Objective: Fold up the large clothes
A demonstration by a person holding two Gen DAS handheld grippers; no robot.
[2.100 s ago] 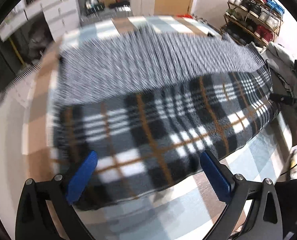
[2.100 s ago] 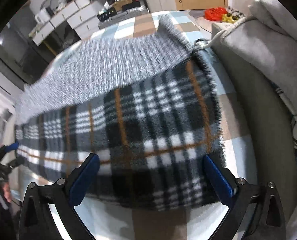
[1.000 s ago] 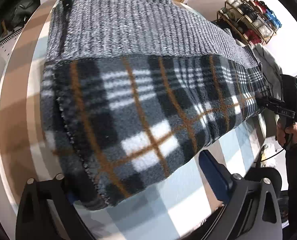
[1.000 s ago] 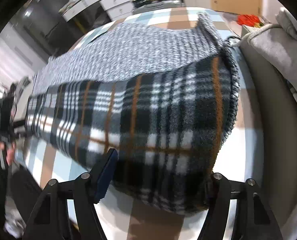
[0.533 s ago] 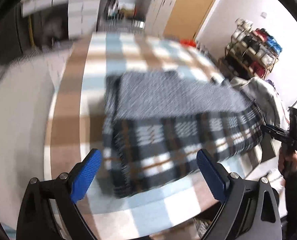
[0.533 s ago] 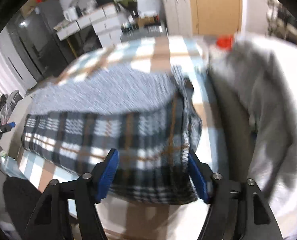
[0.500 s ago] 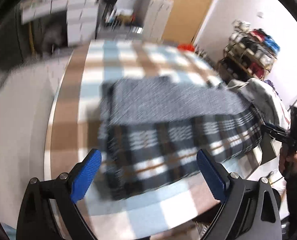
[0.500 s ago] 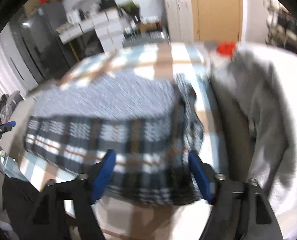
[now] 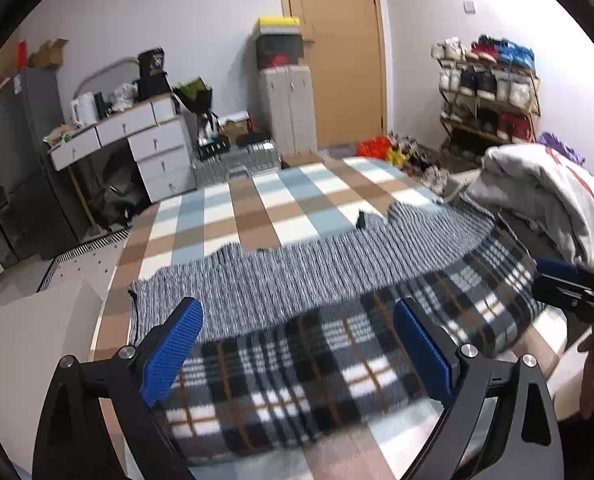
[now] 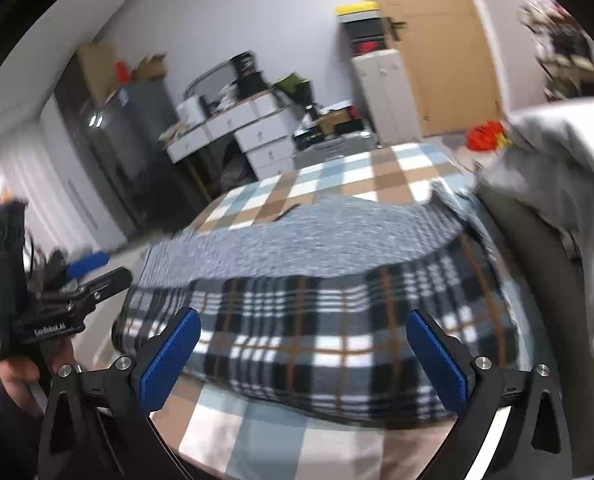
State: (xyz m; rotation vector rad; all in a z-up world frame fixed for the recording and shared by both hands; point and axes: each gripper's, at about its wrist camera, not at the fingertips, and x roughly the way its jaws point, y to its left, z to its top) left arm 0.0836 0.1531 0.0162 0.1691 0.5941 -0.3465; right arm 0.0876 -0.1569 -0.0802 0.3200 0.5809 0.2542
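Left gripper (image 9: 297,344) jaws wide apart, right gripper (image 10: 303,354) just opened wide, both empty

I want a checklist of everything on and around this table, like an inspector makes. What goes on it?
Surface: checked tablecloth, bare at the far end.
Job's things: plaid garment lying folded, grey knit side showing behind the plaid.
Clutter: grey clothes pile at the table's right edge.
Grippers: left gripper open, nothing between the jaws; right gripper open, its jaws have just been opening, clear of the garment.
Cables: nothing seen.
Surroundings: white drawers, wooden door, shoe rack, dark fridge.
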